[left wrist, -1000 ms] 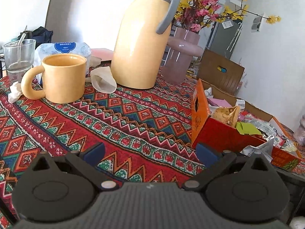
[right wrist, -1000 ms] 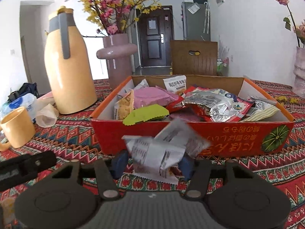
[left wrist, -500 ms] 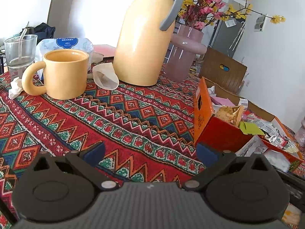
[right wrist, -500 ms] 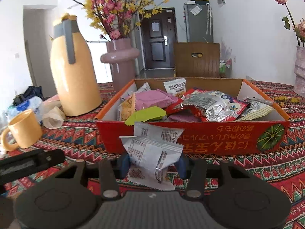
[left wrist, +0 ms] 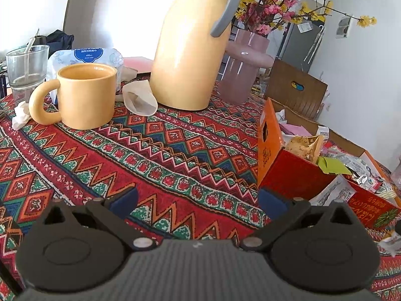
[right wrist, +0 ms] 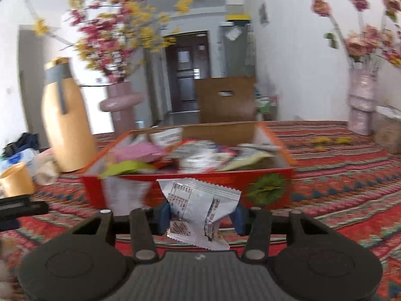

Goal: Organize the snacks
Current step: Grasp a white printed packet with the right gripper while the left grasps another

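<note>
Right gripper is clamped on a white snack packet, fingers pinched in against its crumpled sides, the lower edge of the packet hanging below them. Compared with half a second ago the orange snack box sits farther off and lower in the right wrist view, and more of its open top shows; the whole frame is smeared. Judgement: the gripper is rising fast with the packet, near side of the box, not yet over its rim. A second white packet appears just left of the held one, in front of the box's near wall; too blurred to tell whether it leans on the box or lies on the cloth.

Box already holds a heap: pink packet, green packet, silver packet.

Left gripper has its fingers spread wide, nothing between them, hovering over the patterned tablecloth well left of the box. Its view has barely shifted from a second ago. Beyond the box's left end stand the yellow mug and the yellow flask.

Meaning for the task: the lift looks right for clearing the near wall; next is a forward carry and release onto the heap.
</note>
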